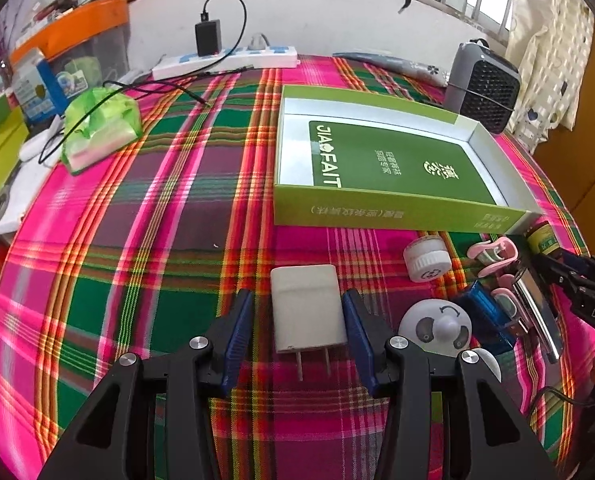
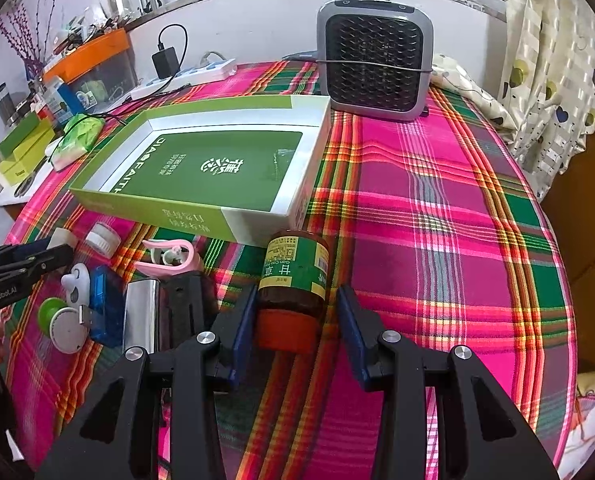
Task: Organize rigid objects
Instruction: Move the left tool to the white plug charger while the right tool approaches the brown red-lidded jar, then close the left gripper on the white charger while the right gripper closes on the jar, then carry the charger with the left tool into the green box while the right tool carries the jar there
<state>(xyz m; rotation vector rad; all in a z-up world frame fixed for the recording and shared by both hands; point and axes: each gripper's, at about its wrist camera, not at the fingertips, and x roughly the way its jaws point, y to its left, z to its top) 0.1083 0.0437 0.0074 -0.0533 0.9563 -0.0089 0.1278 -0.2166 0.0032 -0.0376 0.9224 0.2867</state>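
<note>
left hand-held gripper (image 1: pixel 297 332): jaws spread, astride a white charger plug (image 1: pixel 307 310) that lies flat on the plaid surface (image 1: pixel 137 240); a gap shows at the left pad, the right pad sits very near the plug's edge, not clamped.
plug axis: its length runs away from the gripper, its prongs pointing back toward the camera, so the pads face its long sides.
right hand-held gripper (image 2: pixel 293 316): jaws parted around a brown jar (image 2: pixel 293 280) with an orange cap, lying on its side, cap toward the camera; left pad touching or nearly so, right pad clear of it.
goal: the open green box (image 1: pixel 397 210) lies beyond both, empty.
left view only: the plug in full.
right view only: the jar's label, plus a small heater (image 2: pixel 375 64) behind the box.
</note>
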